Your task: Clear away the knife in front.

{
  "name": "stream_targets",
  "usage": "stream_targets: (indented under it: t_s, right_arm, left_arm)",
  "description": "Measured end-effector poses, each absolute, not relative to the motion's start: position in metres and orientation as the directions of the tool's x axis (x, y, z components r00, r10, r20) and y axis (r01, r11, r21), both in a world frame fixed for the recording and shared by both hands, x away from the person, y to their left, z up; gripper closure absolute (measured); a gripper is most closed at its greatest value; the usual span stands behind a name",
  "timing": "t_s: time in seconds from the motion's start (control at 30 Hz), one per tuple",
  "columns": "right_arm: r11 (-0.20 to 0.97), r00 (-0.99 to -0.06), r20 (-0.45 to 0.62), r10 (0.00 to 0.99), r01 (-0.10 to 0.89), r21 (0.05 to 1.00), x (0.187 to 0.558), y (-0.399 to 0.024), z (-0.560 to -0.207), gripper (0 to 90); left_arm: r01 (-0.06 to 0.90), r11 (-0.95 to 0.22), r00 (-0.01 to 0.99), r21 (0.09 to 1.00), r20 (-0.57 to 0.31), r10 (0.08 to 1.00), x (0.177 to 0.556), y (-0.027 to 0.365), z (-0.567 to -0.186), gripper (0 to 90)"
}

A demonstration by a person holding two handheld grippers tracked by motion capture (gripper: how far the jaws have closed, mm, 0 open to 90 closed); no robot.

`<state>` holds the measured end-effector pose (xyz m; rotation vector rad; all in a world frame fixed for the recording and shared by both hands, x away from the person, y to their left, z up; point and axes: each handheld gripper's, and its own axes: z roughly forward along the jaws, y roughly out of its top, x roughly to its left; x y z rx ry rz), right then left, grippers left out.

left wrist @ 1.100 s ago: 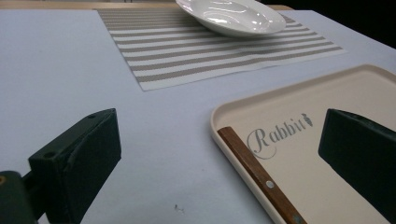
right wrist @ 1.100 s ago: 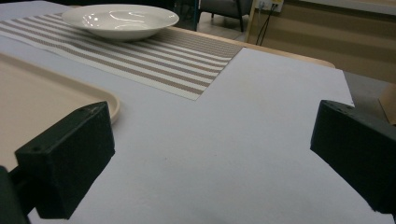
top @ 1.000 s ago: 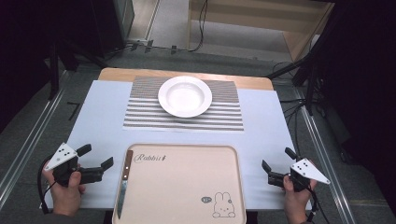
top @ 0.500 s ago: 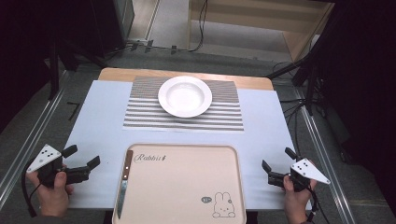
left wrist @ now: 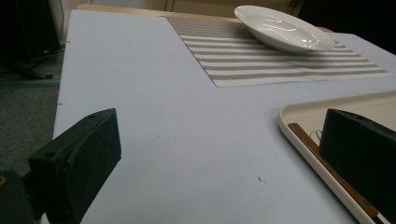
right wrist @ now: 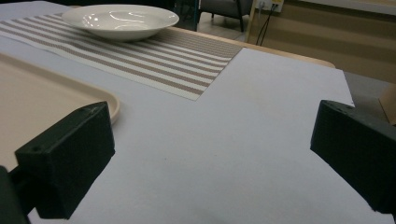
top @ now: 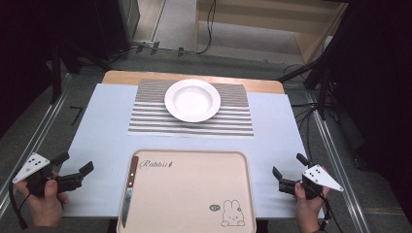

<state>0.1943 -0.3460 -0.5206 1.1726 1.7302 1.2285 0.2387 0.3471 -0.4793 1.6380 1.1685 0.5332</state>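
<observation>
1. Left tongs (top: 73, 171) sit at the near-left table edge, jaws spread wide and gripping nothing. I judge this a ready stance, mouth facing the beige rectangular plastic tray (top: 194, 160).
2. Wooden-handled steel knife (top: 128, 189) lies flat along the tray's left rim, blade toward me, just beside the left tongs and apart from them: probably the first pick.
3. Right tongs (top: 287, 175) hang at the near-right edge, equally agape and empty.
4. White round ceramic plate (top: 193, 100) rests centred on the striped woven placemat (top: 233, 121), well apart from both tongs.
</observation>
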Motion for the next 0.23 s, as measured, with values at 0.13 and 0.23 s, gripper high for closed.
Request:
stream_targets:
  t_s: [0.13, 0.23]
  right_arm:
    - [0.138, -0.342, -0.038, 0.939, 0.274, 0.952, 0.1942, -0.3459, -0.5207, 0.0]
    - [0.136, -0.341, -0.036, 0.939, 0.274, 0.952, 0.1940, -0.3461, -0.5207, 0.0]
  left_arm:
    - [0.442, -0.022, 0.443, 0.897, -0.197, 0.875, 0.2402, 0.3409, -0.4823, 0.0]
    - [0.442, -0.016, 0.442, 0.897, -0.202, 0.874, 0.2401, 0.3414, -0.4818, 0.0]
